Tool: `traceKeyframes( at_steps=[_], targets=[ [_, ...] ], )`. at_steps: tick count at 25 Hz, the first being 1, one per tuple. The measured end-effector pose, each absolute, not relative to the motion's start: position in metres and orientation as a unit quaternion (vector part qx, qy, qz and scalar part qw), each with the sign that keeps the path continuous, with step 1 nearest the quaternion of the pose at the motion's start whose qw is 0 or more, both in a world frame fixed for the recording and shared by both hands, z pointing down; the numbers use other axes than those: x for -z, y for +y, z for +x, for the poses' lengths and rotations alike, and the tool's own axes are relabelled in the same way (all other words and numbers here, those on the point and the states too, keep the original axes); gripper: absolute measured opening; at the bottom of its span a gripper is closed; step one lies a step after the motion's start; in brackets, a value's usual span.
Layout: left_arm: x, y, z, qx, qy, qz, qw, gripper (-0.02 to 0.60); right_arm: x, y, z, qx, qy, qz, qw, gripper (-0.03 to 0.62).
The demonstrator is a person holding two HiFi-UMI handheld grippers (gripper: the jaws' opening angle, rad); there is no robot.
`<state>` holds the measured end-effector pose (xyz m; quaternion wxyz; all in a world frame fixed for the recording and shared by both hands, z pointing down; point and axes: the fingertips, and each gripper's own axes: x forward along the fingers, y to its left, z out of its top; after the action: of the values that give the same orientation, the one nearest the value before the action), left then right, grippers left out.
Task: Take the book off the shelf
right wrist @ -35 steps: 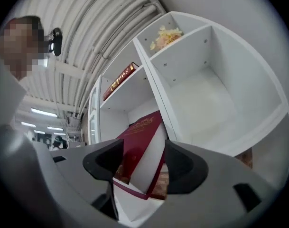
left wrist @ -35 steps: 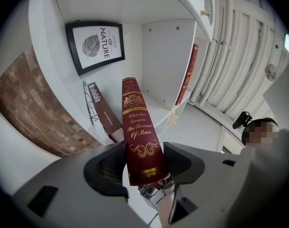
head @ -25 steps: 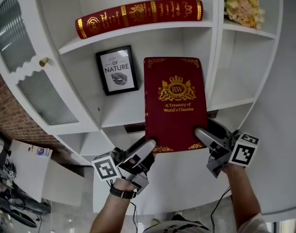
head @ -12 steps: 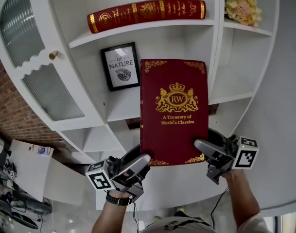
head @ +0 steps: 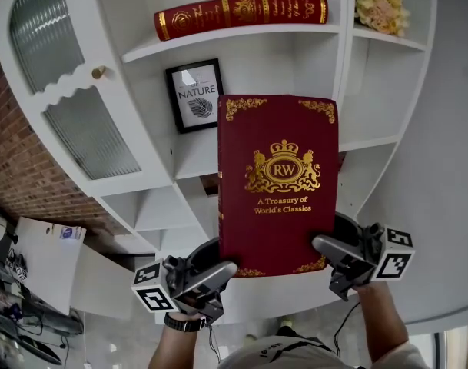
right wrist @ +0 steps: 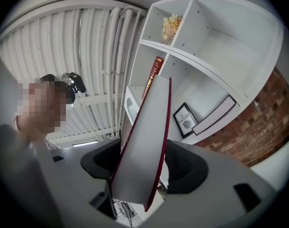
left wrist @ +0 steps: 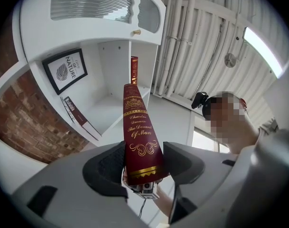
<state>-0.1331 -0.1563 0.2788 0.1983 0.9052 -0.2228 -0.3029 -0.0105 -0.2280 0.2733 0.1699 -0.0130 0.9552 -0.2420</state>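
over the last second the book has come nearer and lower, now clear in front of the shelf, left gripper jaws clamped on its spine corner, right gripper jaws on its page edge; we judge removal nearly done.

framed print: top line unreadable | shelf: middle hidden behind book

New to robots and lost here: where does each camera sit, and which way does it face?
Head view: on the person's head, facing the shelf; shows forearms and left gripper, right gripper clamping the book.
Left gripper view: on that gripper, along its jaws at the book's spine.
Right gripper view: likewise, at its page edges.
Shared: all show the framed print.
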Motion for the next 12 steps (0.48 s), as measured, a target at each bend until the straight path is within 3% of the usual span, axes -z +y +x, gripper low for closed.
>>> traceKeyframes(
  at_steps=[12],
  targets=[
    [-0.301, -0.130, -0.137, 0.254, -0.222, 0.919, 0.206, 0.253, -0.290, -0.192, -0.013, 0.232, 0.957, -0.042, 0.166, 0.301]
  ],
)
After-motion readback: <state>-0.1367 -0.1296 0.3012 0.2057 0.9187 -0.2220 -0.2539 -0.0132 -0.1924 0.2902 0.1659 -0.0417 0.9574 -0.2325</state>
